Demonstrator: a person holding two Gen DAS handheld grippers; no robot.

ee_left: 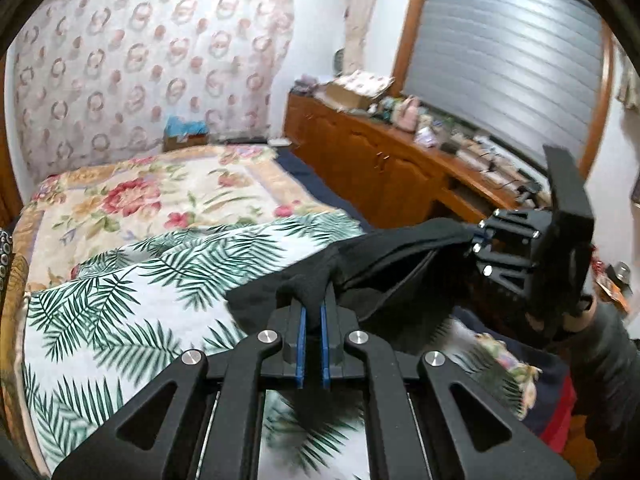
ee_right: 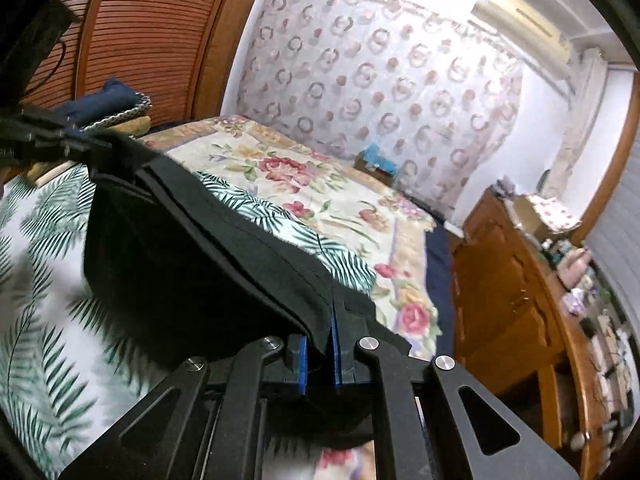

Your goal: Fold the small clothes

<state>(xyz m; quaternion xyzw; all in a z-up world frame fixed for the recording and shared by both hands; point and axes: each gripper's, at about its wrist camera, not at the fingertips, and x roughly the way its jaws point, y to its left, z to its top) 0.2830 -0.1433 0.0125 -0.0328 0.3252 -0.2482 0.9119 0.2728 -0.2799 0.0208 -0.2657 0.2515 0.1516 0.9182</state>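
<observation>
- Gripping hard, the left tongs (ee_left: 314,312) have their blue pads clamped on a bunched corner of the black garment (ee_left: 384,256), nearly fully closed with only the cloth between.
- Over on the other side, the right tongs (ee_right: 320,336) are pinched on the garment's opposite edge, jaws all but shut with cloth between the pads.
- Between the two, the black garment hangs stretched and sagging in the air above the palm-leaf sheet (ee_left: 120,300), its lower part drooping toward it.
- That sheet lies over the near part of the bed, on a floral bedspread (ee_left: 168,196).
- From the left view, the right tongs show at the far end of the cloth.
- A wooden cabinet (ee_left: 372,160) runs beside the bed, its top cluttered.
</observation>
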